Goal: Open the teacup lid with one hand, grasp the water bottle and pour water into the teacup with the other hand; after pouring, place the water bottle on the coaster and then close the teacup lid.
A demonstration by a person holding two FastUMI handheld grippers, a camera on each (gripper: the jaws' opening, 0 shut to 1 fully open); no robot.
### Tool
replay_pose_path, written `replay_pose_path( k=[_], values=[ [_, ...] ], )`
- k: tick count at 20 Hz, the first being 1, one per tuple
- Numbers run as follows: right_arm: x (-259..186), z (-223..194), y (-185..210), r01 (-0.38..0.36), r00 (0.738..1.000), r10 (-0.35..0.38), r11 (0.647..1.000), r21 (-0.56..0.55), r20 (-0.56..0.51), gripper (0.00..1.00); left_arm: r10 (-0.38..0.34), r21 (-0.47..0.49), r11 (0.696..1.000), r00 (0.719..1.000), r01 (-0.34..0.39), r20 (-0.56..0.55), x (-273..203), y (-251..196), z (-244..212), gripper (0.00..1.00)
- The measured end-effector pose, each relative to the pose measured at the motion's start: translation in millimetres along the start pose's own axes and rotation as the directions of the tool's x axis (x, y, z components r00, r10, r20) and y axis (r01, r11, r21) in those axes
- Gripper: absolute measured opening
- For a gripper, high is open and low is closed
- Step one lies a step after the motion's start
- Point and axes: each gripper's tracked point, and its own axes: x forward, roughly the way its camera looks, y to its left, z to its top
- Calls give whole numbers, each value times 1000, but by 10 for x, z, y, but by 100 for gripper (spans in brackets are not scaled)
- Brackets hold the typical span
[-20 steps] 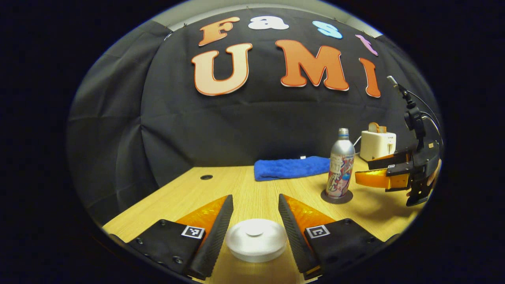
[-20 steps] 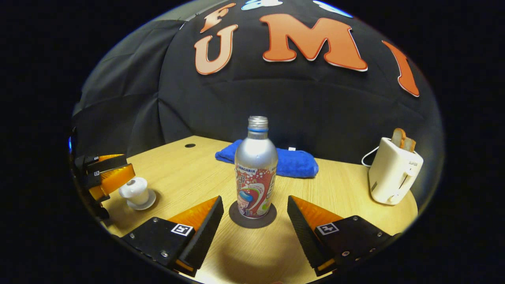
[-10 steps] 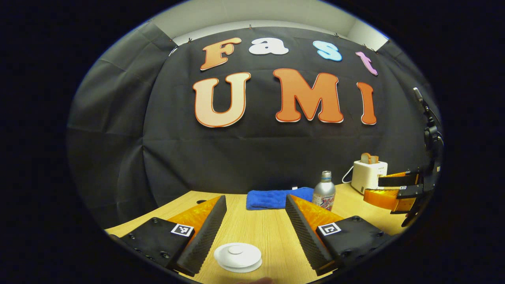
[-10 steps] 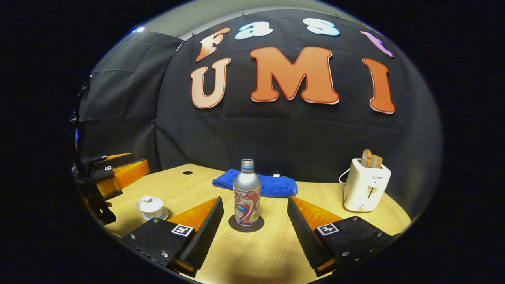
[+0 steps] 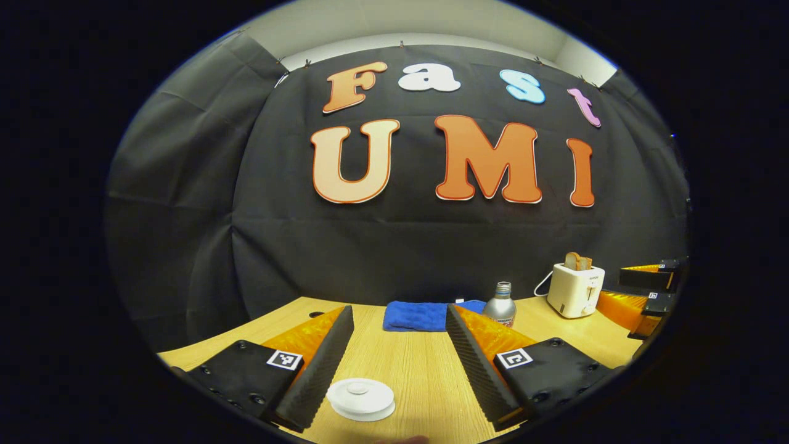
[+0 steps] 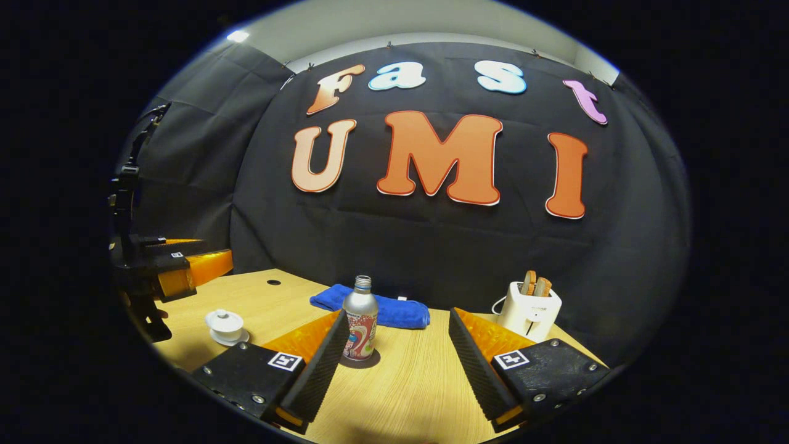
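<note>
The white teacup [image 5: 360, 398] sits with its lid on, low between the fingers of my open left gripper [image 5: 399, 333], which grips nothing. In the right gripper view the lidded teacup [image 6: 225, 324] rests on a saucer at the left, below the left gripper [image 6: 185, 268]. The silver water bottle [image 6: 360, 320] stands upright and uncapped on a dark coaster [image 6: 368, 362], just beyond my open right gripper [image 6: 399, 336], near its left finger. In the left gripper view the bottle [image 5: 501, 304] peeks from behind the right finger, and the right gripper [image 5: 641, 295] hangs at the far right.
A folded blue towel [image 6: 376, 308] lies at the back of the wooden table [image 6: 407, 394], against the black cloth wall. A white toaster [image 6: 529, 308] with bread slices stands at the back right, its cord trailing behind. A small round hole [image 6: 273, 282] marks the table's far left.
Both grippers have drawn back and risen; the teacup and the bottle now look smaller and farther off. The cup's lid stays on, the bottle stays on the coaster.
</note>
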Motion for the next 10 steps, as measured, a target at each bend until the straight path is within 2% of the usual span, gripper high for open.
replay_pose_path(
  k=[4,5,6,7,8,9,10],
  values=[
    [-29,-75,-57,12,1000,-12,1000,9,-20,97,18,-3,1000,1000,-18,8,-23,36,45,100],
    [-29,-85,-72,12,1000,-12,1000,10,-26,97,26,-4,1000,1000,-26,15,-33,50,71,94],
    [-36,-82,-69,8,1000,-8,1000,12,-24,97,35,5,999,999,-35,23,-44,58,92,99],
    [-38,-86,-71,5,1000,-5,1000,14,-24,97,33,13,999,999,-34,25,-60,49,98,99],
    [-51,-102,-70,4,1000,-4,1000,13,-27,97,26,7,1000,999,-26,25,-71,11,85,94],
    [-65,-123,-64,5,1000,-4,1000,9,-30,97,21,-6,1000,999,-20,26,-75,-8,93,100],
    [-73,-120,-77,10,1000,-10,1000,4,-29,97,21,-10,1000,999,-20,28,-77,-7,104,98]
  ],
)
